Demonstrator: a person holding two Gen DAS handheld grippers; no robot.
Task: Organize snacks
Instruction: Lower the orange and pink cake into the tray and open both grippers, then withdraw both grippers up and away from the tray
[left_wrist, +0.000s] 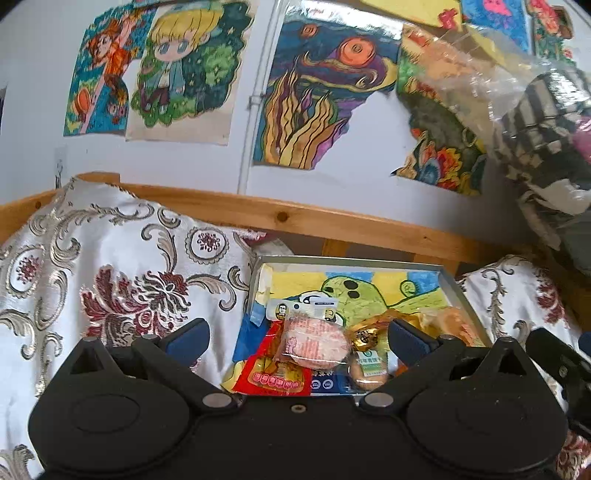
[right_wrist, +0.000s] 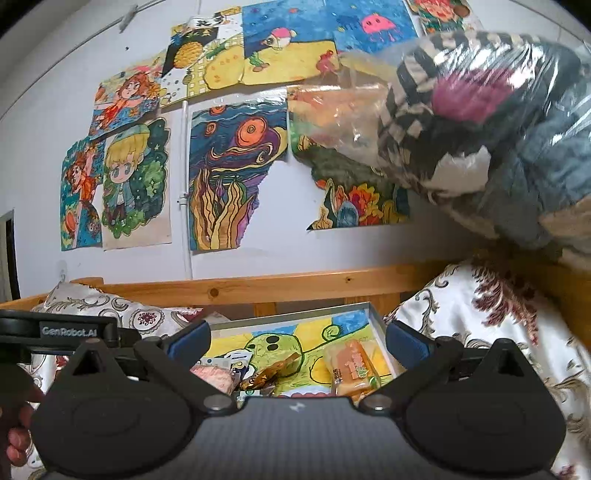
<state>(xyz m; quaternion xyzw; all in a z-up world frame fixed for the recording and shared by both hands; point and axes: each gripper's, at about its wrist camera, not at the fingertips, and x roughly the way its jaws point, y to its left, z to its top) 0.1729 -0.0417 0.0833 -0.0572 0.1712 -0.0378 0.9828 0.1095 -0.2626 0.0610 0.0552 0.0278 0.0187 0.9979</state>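
A shallow grey tray (left_wrist: 458, 291) lined with a green-and-yellow drawing lies on a patterned cloth. Several wrapped snacks sit in its near part: a pink round pack (left_wrist: 317, 343), a red packet (left_wrist: 277, 373), a gold-wrapped sweet (left_wrist: 365, 338) and a green-labelled bun (left_wrist: 371, 367). My left gripper (left_wrist: 297, 339) hovers open just above them, holding nothing. In the right wrist view the tray (right_wrist: 376, 325) holds an orange snack bar (right_wrist: 352, 365), the gold sweet (right_wrist: 264, 376) and the pink pack (right_wrist: 216, 374). My right gripper (right_wrist: 297, 341) is open and empty over it.
A wooden rail (left_wrist: 295, 218) runs behind the tray below a wall of coloured drawings (left_wrist: 317, 92). A clear plastic bag of clothes (right_wrist: 480, 122) bulges at the upper right. Patterned cloth (left_wrist: 110, 280) flanks the tray. A hand (right_wrist: 14, 424) holds the left gripper's black body (right_wrist: 66, 330).
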